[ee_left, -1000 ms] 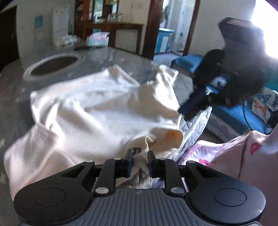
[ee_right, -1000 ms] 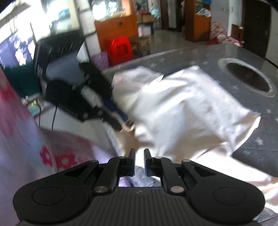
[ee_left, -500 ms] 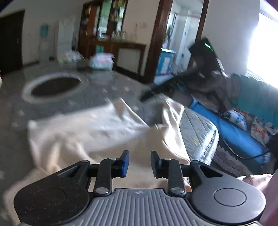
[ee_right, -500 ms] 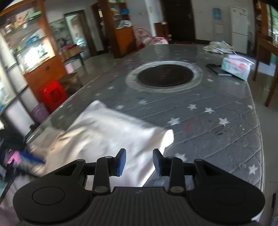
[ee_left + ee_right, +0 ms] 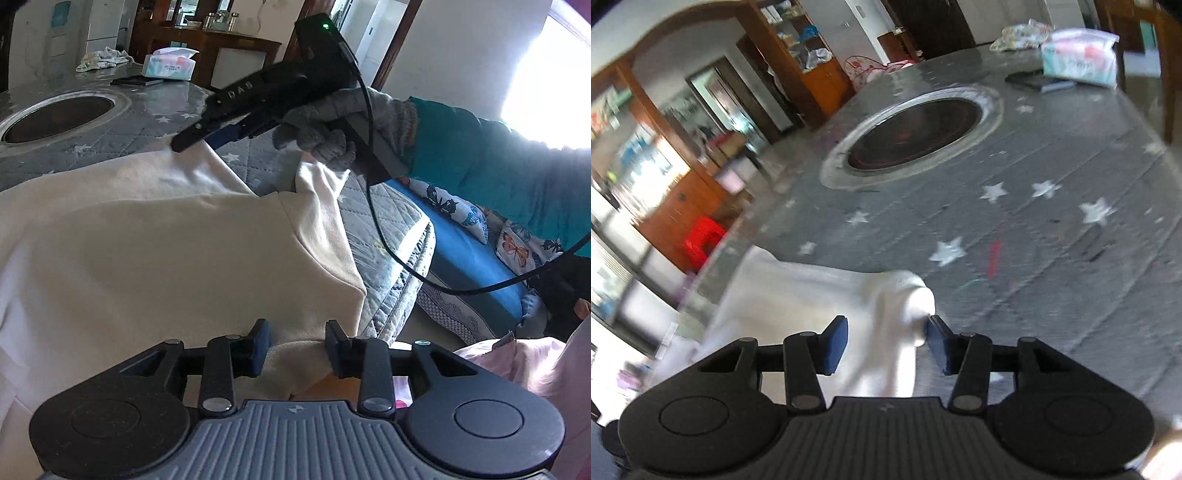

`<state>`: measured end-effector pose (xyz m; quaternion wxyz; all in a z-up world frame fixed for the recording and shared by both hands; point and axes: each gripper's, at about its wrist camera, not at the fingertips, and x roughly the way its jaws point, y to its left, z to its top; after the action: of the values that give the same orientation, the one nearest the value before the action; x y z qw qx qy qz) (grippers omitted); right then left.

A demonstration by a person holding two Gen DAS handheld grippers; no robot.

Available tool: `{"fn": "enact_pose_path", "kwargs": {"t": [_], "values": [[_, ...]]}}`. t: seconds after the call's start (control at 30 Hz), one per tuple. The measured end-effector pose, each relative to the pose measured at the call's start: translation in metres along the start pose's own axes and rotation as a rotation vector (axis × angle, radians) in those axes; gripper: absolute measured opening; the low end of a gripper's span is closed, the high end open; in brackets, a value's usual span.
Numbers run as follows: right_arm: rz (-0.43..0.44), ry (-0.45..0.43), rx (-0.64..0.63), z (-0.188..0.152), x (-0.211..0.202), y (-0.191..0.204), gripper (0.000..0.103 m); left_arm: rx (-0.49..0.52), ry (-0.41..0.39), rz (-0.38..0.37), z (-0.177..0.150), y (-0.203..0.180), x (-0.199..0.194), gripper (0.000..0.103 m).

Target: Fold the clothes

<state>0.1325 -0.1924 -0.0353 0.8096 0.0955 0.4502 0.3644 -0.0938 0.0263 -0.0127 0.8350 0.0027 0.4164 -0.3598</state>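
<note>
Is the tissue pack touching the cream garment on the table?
Apart. In the left wrist view the tissue pack sits far behind the cream garment, grey quilted cover between.

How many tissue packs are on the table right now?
1. The tissue pack sits at the table's far end, beyond the round inset, beside a dark flat object. The cream garment could hide others.

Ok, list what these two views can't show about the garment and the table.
- Garment type: left view, its left and bottom sides run off the frame and behind the left gripper.
- Garment corner: right view, motion blur; contact with the right gripper unclear.
- Tissue pack print: too small.
- Table near edge: covered by garment.
</note>
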Motion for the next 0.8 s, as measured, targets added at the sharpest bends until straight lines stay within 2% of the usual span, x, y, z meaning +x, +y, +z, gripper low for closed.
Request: {"fn": "enact_pose_path", "kwargs": {"t": [0.17,0.23,0.27,0.33,0.37,0.4,0.5,0.57,0.7,0.8], "values": [[0.079,-0.031,0.110,0.011,0.009,-0.014,0.046,0.001,0.003,-0.009,0.000,0.000,0.001,0.037],[0.099,-0.036,0.143,0.017,0.013,-0.020,0.037,-0.005,0.004,-0.013,0.000,0.001,0.000,0.037],[0.108,-0.034,0.158,0.019,0.016,-0.022,0.029,-0.008,0.004,-0.014,0.000,0.001,0.000,0.037],[0.110,-0.052,0.157,0.022,0.017,-0.021,0.024,-0.007,0.003,-0.015,0.000,0.000,-0.001,0.037],[0.107,-0.065,0.150,0.024,0.016,-0.020,0.014,-0.008,0.003,-0.016,0.000,0.000,-0.001,0.038],[0.104,-0.078,0.142,0.025,0.016,-0.018,0.013,-0.009,0.002,-0.017,-0.001,0.001,-0.001,0.038],[0.051,-0.167,0.039,0.033,0.004,-0.002,0.011,-0.008,0.003,-0.021,-0.003,-0.001,-0.002,0.039],[-0.049,-0.197,-0.034,0.037,0.002,0.007,0.011,-0.005,0.003,-0.025,-0.003,-0.002,-0.002,0.041],[-0.176,-0.165,-0.095,0.038,0.013,0.005,0.011,-0.005,-0.002,-0.026,-0.004,-0.004,-0.003,0.043],[-0.209,-0.159,-0.088,0.035,0.016,-0.001,0.014,-0.009,-0.007,-0.023,-0.004,-0.005,-0.004,0.044]]}}
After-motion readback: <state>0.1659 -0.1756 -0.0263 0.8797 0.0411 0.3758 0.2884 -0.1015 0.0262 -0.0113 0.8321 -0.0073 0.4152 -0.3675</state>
